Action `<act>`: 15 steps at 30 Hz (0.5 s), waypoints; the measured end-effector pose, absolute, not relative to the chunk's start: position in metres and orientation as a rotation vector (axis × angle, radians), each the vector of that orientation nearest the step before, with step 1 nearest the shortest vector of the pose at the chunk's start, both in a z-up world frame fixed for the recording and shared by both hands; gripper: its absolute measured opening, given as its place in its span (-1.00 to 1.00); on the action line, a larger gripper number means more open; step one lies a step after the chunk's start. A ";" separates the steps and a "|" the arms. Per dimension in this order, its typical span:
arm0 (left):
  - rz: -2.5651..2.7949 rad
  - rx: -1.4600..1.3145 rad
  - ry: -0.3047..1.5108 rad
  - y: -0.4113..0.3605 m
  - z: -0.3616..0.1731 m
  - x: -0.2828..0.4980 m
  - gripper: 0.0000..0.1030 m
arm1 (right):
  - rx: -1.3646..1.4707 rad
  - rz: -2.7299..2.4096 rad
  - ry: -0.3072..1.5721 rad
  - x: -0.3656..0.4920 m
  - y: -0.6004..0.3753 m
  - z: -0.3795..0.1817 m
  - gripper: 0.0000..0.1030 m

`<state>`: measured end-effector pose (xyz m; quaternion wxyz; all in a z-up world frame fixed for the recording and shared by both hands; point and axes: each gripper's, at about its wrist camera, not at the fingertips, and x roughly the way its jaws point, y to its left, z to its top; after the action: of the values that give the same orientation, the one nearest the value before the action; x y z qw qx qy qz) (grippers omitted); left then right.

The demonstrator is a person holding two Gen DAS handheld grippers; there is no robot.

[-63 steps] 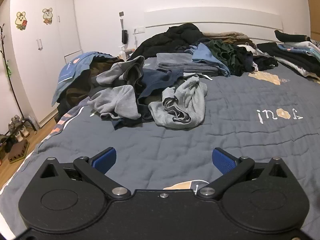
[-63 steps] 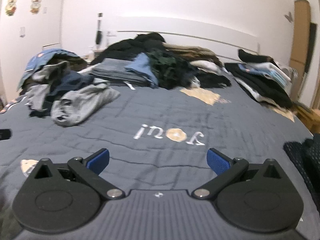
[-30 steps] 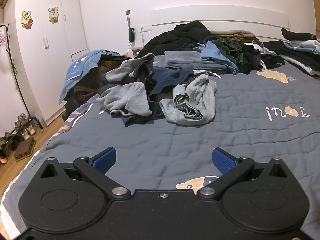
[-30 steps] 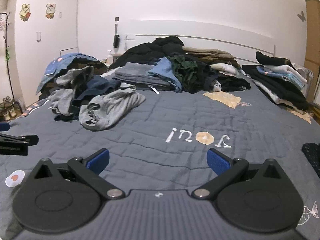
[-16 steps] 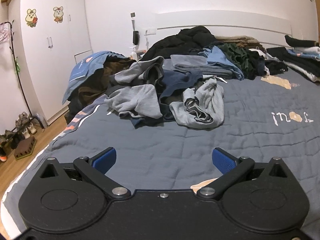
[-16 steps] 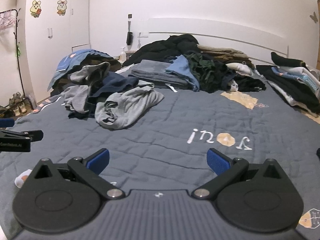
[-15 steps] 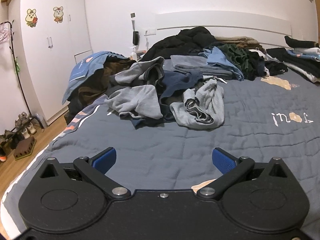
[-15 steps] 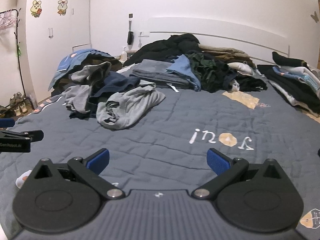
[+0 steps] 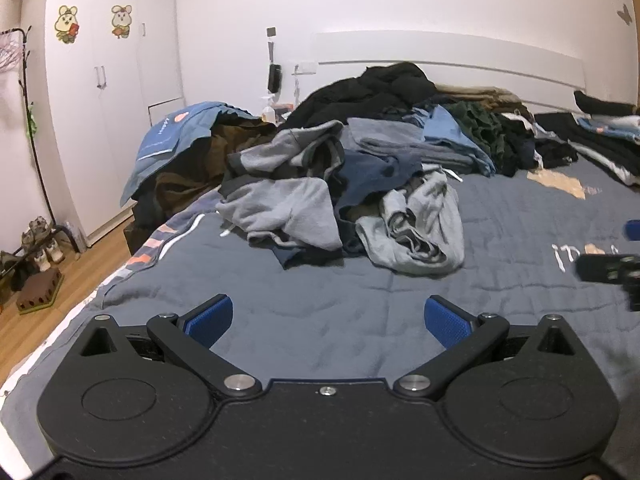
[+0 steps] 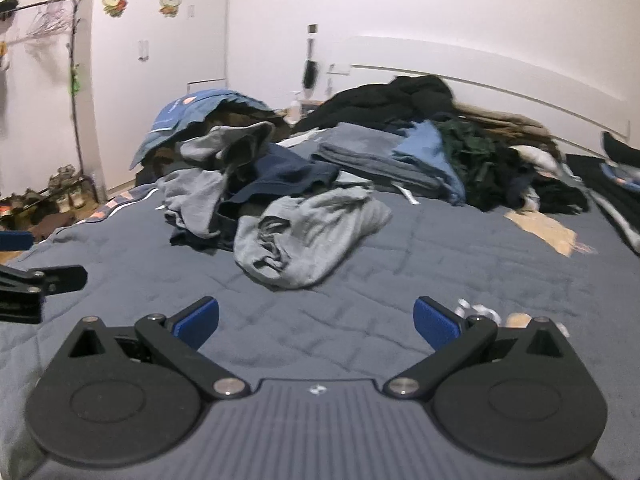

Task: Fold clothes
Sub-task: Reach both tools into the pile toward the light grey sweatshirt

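**Two spread claws above a quilt, unfolded clothes ahead**

Left wrist view. The left gripper (image 9: 327, 322) occupies the foreground with its two blue pads (image 9: 211, 317) set wide apart and nothing between them; it hangs over the grey-blue quilt (image 9: 320, 300) of a bed. Straight ahead of the claw, well apart from it, lies a heap of unfolded clothes (image 9: 320, 184). The nearest pieces are a crumpled light grey garment (image 9: 416, 224), ahead and slightly to the right, and a grey sweatshirt (image 9: 288, 212), ahead and slightly to the left, with a navy garment (image 9: 372, 172) between and behind them. Beyond these rise black clothes (image 9: 372, 88) against the white headboard (image 9: 448, 50). Far left of the claw stand a white wardrobe (image 9: 100, 92) and a shoe rack (image 9: 32, 248) on the wood floor. At the right edge part of the right gripper (image 9: 612, 268) enters, blurred, so its state cannot be read here.

Right wrist view. The right gripper (image 10: 316, 322) is likewise spread, pads empty, above the quilt (image 10: 440, 280). The light grey garment (image 10: 308, 236) lies directly ahead, near the claw but not touching it; the sweatshirt (image 10: 196, 200) and navy garment (image 10: 280, 176) sit ahead to the left. A folded grey stack (image 10: 372, 156) with a light blue piece (image 10: 428, 152) lies farther ahead. The left gripper (image 10: 36, 280) shows at the left edge.
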<state>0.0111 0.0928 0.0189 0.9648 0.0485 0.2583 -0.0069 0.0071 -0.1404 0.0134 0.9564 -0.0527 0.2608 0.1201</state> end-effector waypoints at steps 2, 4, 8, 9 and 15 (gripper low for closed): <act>-0.011 0.096 0.523 0.098 0.021 0.016 1.00 | -0.140 0.260 0.534 0.026 -0.133 0.010 1.00; -0.002 0.073 0.526 0.106 0.022 0.022 1.00 | -0.178 0.282 0.535 0.044 -0.128 0.004 1.00; -0.004 -0.021 0.544 0.122 0.022 0.032 1.00 | -0.192 0.338 0.567 0.089 -0.118 -0.009 1.00; -0.010 -0.040 0.546 0.124 0.021 0.033 1.00 | -0.190 0.348 0.575 0.094 -0.117 -0.013 0.97; -0.018 -0.026 0.541 0.125 0.020 0.038 1.00 | -0.205 0.395 0.577 0.139 -0.096 -0.027 0.93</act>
<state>0.0382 0.1245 0.0204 0.9635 -0.0130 0.2671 -0.0087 0.1393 -0.0955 -0.0272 0.9344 -0.1002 0.2821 0.1930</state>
